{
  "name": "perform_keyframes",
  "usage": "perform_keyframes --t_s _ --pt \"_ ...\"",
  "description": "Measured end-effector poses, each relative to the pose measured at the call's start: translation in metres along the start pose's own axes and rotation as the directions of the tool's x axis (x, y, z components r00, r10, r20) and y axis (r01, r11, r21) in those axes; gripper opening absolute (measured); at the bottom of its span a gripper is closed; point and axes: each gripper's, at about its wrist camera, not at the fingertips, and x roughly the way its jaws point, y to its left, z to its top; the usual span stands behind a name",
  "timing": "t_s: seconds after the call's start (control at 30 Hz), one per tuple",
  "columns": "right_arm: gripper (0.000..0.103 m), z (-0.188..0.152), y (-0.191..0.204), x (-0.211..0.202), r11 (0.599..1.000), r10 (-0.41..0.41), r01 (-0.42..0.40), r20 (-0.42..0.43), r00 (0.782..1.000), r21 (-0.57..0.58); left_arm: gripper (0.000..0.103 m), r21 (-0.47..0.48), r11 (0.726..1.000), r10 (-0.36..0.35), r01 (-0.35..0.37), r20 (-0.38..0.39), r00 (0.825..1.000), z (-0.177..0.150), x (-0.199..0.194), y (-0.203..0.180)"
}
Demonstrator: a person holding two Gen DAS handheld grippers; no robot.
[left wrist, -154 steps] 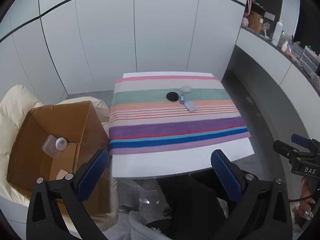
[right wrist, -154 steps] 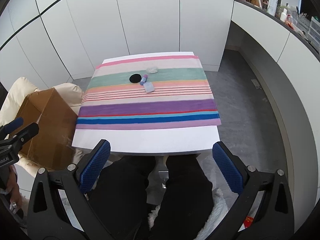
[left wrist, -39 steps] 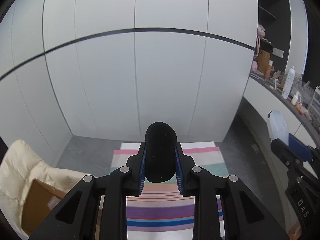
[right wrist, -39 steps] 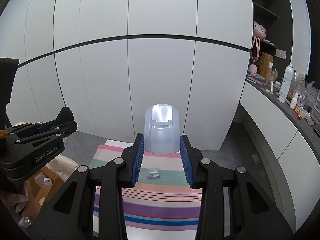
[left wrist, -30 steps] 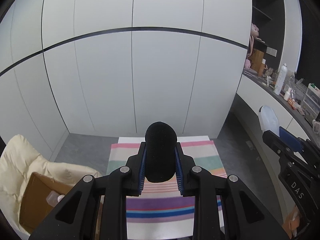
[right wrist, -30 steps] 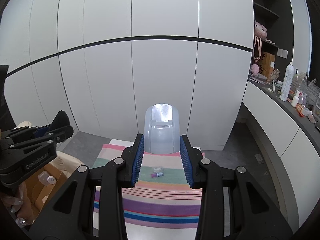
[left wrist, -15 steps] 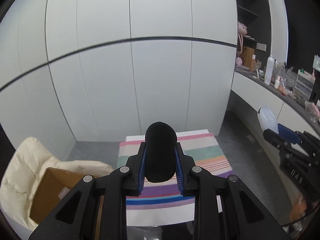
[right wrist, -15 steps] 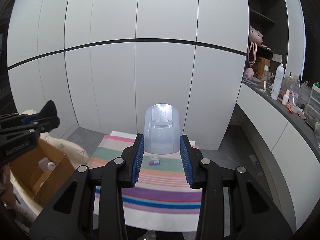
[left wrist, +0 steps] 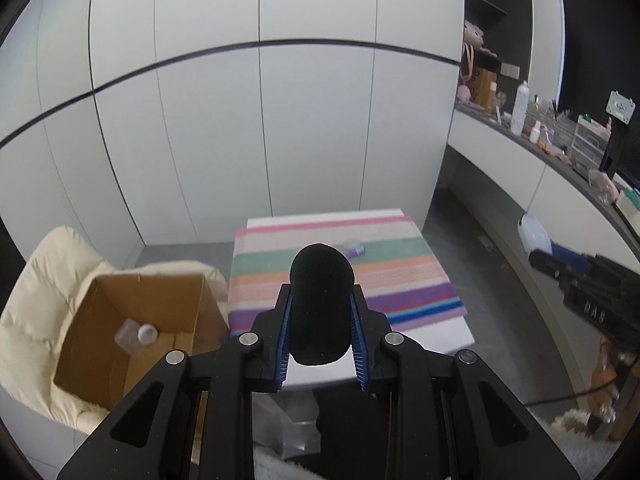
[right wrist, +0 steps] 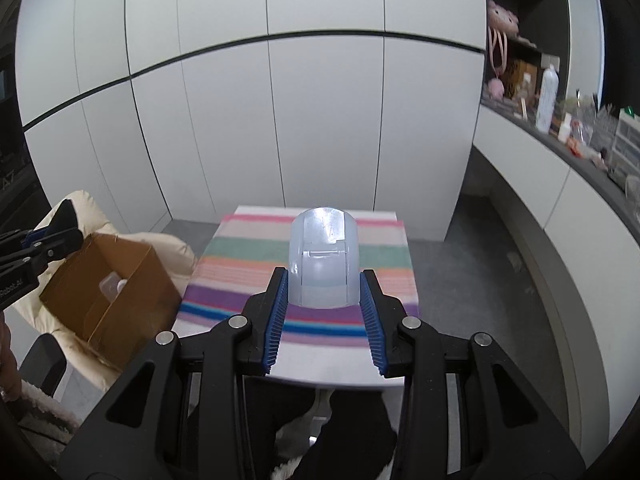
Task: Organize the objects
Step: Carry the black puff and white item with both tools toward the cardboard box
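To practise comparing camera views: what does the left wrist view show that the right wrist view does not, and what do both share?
Only the left wrist view: the left gripper shut on a black pad, and a small purple item on the cloth. Only the right wrist view: the right gripper shut on a pale blue case. Both: the striped cloth and the cardboard box holding a bottle.

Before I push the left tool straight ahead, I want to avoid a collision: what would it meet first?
Probably the striped cloth on the table: the left tool, shut on a black puck, aims there, not at the box off to its left. Depth is unclear.
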Motion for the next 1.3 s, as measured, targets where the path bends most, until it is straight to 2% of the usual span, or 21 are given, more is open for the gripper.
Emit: perform_keyframes --t_s 0.23,0.37,0.63,0.97,1.13,1.3 --pt "0.037 -0.020 -0.018 -0.004 0.998 -0.040 0.043 -0.066 0.997 0.041 0.026 -0.009 0.999 0.035 -0.036 -0.035 0.999 -0.034 0.004 0.013" --pt "0.037 -0.029 -0.025 -0.012 0.997 -0.060 0.064 -0.086 0.994 0.046 0.026 -0.025 0.999 0.041 -0.042 -0.053 0.998 -0.035 0.010 0.027" --pt "0.037 -0.025 -0.016 -0.015 0.997 -0.071 0.073 -0.071 0.995 0.027 0.026 -0.077 0.997 0.012 -0.021 -0.115 0.993 -0.038 0.023 0.042" --pt "0.037 -0.028 0.015 -0.005 0.999 -0.004 -0.001 -0.091 0.996 -0.052 0.026 -0.117 0.990 0.067 -0.079 -0.101 0.993 -0.045 0.014 0.060" --pt "0.037 -0.025 0.038 0.000 0.994 0.049 -0.057 -0.090 0.995 -0.089 0.026 -0.143 0.978 0.131 -0.149 -0.128 0.983 -0.060 0.010 0.078" --pt "0.037 -0.023 0.083 0.007 0.972 0.142 -0.159 -0.109 0.984 -0.175 0.026 -0.178 0.953 0.221 -0.245 -0.140 0.965 -0.079 -0.001 0.105"
